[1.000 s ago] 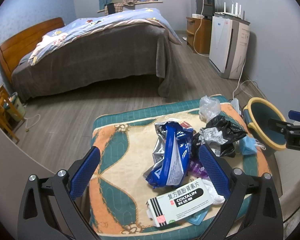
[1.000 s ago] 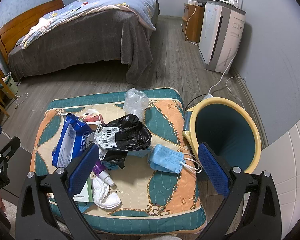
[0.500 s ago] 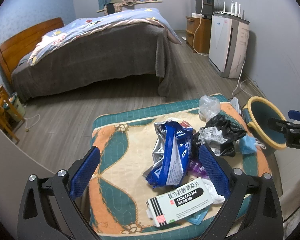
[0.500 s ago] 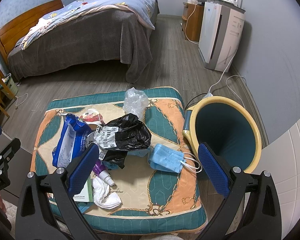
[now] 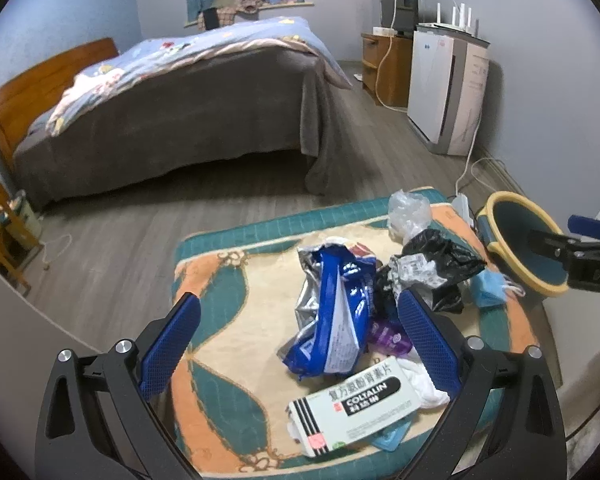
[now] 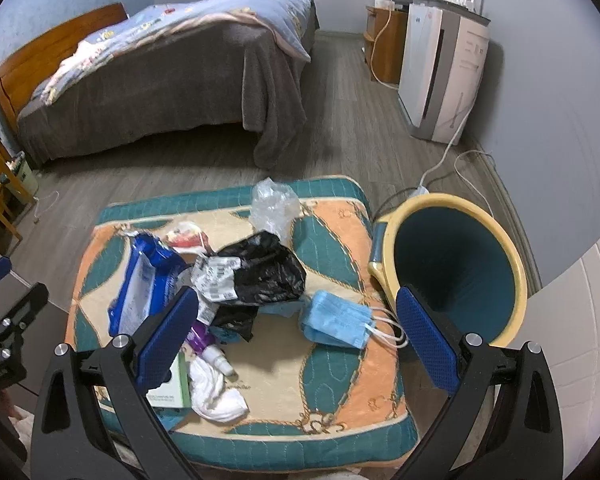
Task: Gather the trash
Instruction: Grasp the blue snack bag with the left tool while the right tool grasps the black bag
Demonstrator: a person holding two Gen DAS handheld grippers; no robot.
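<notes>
Trash lies on a patterned cushion (image 6: 340, 240): a blue foil bag (image 5: 332, 312) (image 6: 144, 284), a black plastic bag (image 6: 260, 268) (image 5: 440, 264), blue face masks (image 6: 336, 320), a clear plastic wad (image 6: 274, 204), a white medicine box (image 5: 356, 404), a crumpled white tissue (image 6: 216, 392) and a small purple bottle (image 6: 206, 344). A yellow-rimmed teal bin (image 6: 456, 260) (image 5: 520, 248) stands right of the cushion. My left gripper (image 5: 300, 344) is open above the blue bag and box. My right gripper (image 6: 298, 340) is open above the masks.
A bed (image 6: 160, 68) with a grey cover stands beyond the cushion. A white air purifier (image 6: 444, 68) and a wooden cabinet (image 6: 384, 44) line the right wall, with cables on the floor. A small wooden stool (image 5: 0, 236) is at far left.
Both grippers have shifted only slightly; the right one has crept a little closer to the cushion. Nothing has been taken hold of.
</notes>
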